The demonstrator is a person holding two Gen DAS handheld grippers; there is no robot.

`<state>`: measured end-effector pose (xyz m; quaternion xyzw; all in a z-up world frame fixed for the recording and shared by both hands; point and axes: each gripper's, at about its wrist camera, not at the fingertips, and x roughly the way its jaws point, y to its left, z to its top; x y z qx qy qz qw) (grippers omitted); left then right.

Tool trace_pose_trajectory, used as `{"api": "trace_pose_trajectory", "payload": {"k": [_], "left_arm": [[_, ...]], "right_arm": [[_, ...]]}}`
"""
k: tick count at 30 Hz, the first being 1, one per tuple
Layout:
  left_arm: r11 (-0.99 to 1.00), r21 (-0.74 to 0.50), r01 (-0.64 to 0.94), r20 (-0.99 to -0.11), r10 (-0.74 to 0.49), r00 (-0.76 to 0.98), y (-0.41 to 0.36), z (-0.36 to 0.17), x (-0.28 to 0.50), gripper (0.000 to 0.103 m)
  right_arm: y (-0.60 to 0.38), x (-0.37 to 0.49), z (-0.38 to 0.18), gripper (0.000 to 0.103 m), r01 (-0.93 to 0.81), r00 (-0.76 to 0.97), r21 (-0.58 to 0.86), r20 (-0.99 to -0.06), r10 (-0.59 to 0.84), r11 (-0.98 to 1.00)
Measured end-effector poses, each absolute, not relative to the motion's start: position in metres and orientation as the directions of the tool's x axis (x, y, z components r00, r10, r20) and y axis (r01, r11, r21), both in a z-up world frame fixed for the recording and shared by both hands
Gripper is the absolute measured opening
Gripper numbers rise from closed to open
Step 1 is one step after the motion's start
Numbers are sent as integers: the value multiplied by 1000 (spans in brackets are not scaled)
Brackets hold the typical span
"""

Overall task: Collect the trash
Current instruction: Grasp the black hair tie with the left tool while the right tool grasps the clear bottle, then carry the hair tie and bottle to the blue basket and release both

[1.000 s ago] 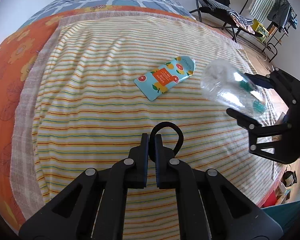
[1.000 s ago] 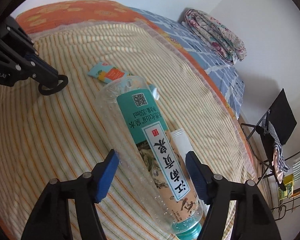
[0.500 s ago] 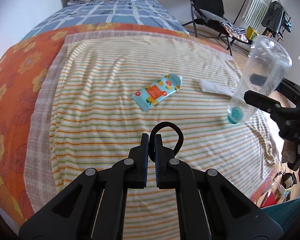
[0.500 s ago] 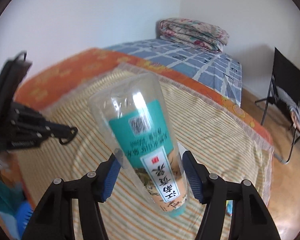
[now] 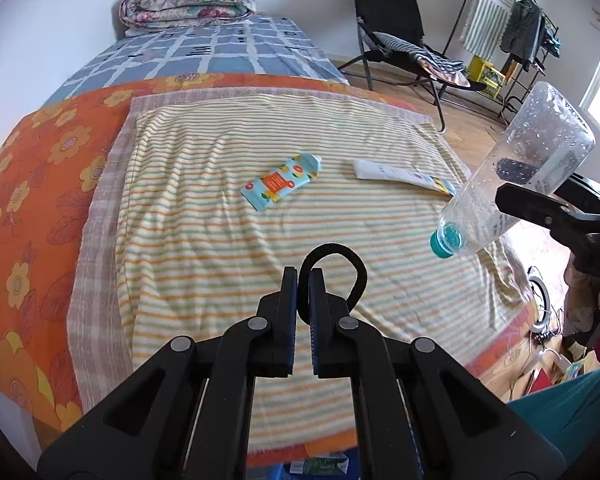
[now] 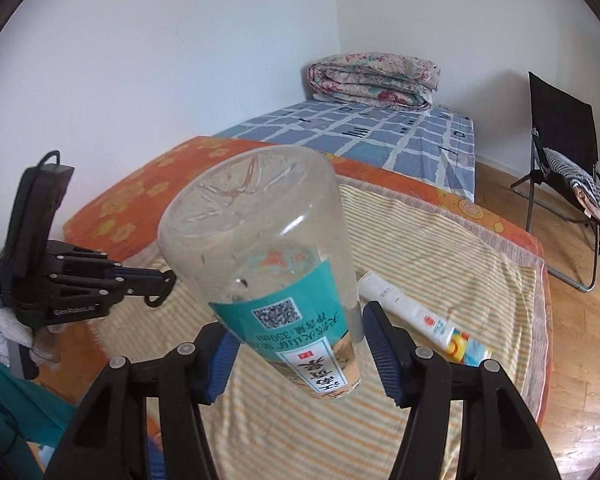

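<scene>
My right gripper (image 6: pixel 296 328) is shut on a clear plastic bottle (image 6: pixel 276 280) with a teal label, held above the bed's right side, cap end down; it also shows in the left wrist view (image 5: pixel 512 176). My left gripper (image 5: pixel 303 280) is shut on a black loop (image 5: pixel 340 264) and hovers over the striped blanket (image 5: pixel 220 240). A teal snack wrapper (image 5: pixel 280 182) with orange print lies mid-blanket. A white tube (image 5: pixel 400 174) lies to its right, also in the right wrist view (image 6: pixel 416 316).
A folded quilt (image 5: pixel 192 0) lies at the bed's head. A black folding chair (image 5: pixel 396 44) and a clothes rack (image 5: pixel 512 28) stand on the wooden floor at the right. A teal bin (image 5: pixel 568 412) sits by the bed's near right corner.
My right gripper has lifted the bottle off the blanket and tipped it cap-down, uncovering the white tube. My left gripper has drawn back, still shut on the loop.
</scene>
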<state>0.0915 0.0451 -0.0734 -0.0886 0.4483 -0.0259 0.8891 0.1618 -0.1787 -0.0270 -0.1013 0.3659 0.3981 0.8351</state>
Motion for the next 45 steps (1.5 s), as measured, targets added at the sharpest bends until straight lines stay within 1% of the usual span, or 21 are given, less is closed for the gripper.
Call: {"api": "trace_pose_trajectory", "payload": {"k": [9, 13, 19, 29, 38, 45], "left_arm": [[983, -185, 7, -791, -153, 592, 26, -69, 42, 3], [982, -187, 34, -797, -172, 579, 15, -74, 18, 3], [978, -196, 64, -817, -199, 541, -1, -90, -14, 3], [976, -199, 85, -868, -216, 448, -18, -130, -50, 3], [979, -183, 92, -908, -205, 366, -24, -165, -61, 3], [981, -173, 86, -932, -192, 306, -24, -188, -64, 3]], "right_arm": [[-200, 104, -20, 62, -745, 328, 231, -690, 645, 625], [-211, 74, -25, 62, -733, 276, 304, -684, 675, 608], [-220, 37, -40, 62, -726, 220, 360, -687, 693, 586], [-224, -3, -83, 62, -711, 139, 395, -732, 667, 582], [-223, -22, -133, 62, -670, 63, 417, -793, 606, 615], [-223, -26, -153, 62, -662, 35, 408, -821, 570, 628]]}}
